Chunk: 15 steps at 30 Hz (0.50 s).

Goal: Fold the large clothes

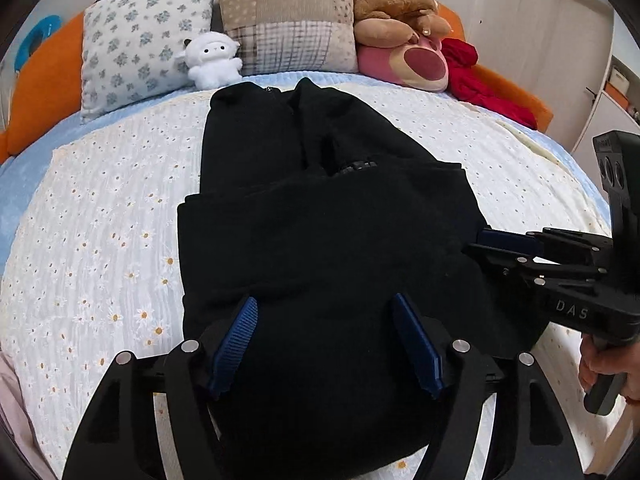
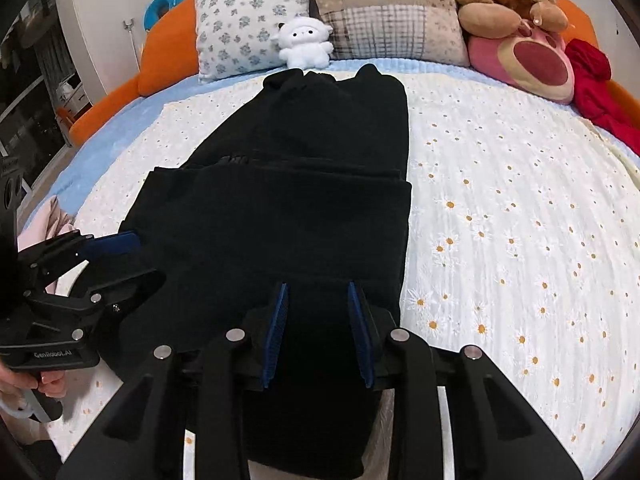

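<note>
A large black garment (image 1: 320, 220) lies lengthwise on the bed, its near part folded over in a thick layer; it also fills the middle of the right wrist view (image 2: 304, 200). My left gripper (image 1: 324, 300) hovers over the near left part of the garment, its blue pads wide apart and not pressing the fabric. From the right wrist view the left gripper (image 2: 150, 256) shows at the garment's left edge with jaws spread. My right gripper (image 2: 318, 285) has its pads close together with a thick fold of black fabric between them. Its fingers (image 1: 504, 242) meet the garment's right edge.
The white daisy-print bedspread (image 1: 120, 240) covers a round bed with an orange headboard (image 1: 44, 80). At the far end sit a floral pillow (image 1: 140, 36), a patchwork pillow (image 1: 288, 20), a small white plush (image 1: 214, 60), larger plush toys (image 1: 404, 36) and red cloth (image 1: 476, 80).
</note>
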Motion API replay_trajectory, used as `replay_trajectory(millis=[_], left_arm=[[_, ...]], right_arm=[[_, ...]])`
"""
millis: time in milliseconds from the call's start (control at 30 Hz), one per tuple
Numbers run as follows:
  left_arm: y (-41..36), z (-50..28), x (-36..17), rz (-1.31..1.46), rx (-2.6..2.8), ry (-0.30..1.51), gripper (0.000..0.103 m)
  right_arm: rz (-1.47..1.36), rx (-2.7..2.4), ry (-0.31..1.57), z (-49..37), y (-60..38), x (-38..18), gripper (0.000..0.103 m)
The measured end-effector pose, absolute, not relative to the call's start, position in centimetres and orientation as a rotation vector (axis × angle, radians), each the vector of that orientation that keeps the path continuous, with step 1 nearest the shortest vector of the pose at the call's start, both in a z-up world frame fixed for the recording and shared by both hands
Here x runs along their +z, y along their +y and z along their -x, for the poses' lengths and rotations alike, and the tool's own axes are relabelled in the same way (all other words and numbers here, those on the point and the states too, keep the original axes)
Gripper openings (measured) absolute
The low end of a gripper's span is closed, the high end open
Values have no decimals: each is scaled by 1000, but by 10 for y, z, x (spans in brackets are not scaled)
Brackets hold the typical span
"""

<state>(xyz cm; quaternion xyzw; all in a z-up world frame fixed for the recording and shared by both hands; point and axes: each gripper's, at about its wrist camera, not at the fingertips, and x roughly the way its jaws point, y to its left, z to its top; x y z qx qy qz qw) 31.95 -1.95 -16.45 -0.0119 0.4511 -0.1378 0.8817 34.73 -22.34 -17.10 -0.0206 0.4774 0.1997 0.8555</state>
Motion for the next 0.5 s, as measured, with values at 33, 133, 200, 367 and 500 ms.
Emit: replay_trajectory(millis=[33, 133, 200, 367, 500], left_arm=[[-15, -317, -158, 50, -306, 954, 72], [9, -298, -140, 145, -342, 967, 76], [28, -280, -134, 175, -343, 963, 82], [49, -263, -156, 235, -350, 1041, 76], [58, -271, -180, 283, -336, 1078, 89]], right_arm=[[32, 432, 1008, -347, -226, -166, 32], [-22, 449, 981, -331, -248, -136, 63], [-5, 469, 938, -308, -264, -118, 76], [32, 507, 991, -280, -274, -131, 52], [46, 458, 1066, -289, -268, -168, 49]])
